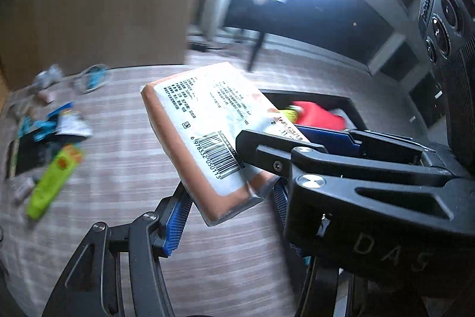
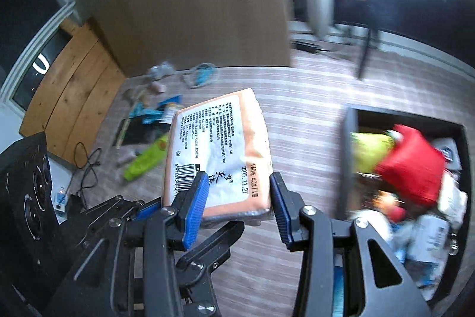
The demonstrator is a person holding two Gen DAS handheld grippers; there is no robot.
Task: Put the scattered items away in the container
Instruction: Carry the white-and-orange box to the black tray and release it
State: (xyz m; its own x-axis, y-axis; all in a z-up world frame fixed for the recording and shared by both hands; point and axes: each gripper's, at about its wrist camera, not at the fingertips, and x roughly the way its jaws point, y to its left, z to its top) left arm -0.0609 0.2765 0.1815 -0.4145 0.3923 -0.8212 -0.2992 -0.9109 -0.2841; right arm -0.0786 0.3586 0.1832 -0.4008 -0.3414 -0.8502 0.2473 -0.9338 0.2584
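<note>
Above the striped counter (image 2: 311, 121), an orange tissue pack (image 2: 219, 144) hangs between both tools: the left gripper (image 1: 231, 192) has its jaws clamped on the pack's near end, while the right gripper (image 2: 237, 198) brackets it; whether those jaws press it I cannot tell. At three o'clock the black container (image 2: 350, 156) already holds a red pouch (image 2: 412, 162) and more. Towards ten o'clock a green tube (image 2: 145, 159) and blurred small items still await tidying, roughly halfway by my judgement.

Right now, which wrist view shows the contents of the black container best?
The right wrist view: it looks down into the black container, showing a red bag, a yellow-green item and white packets. The left wrist view catches only its far rim behind the held tissue pack.
</note>
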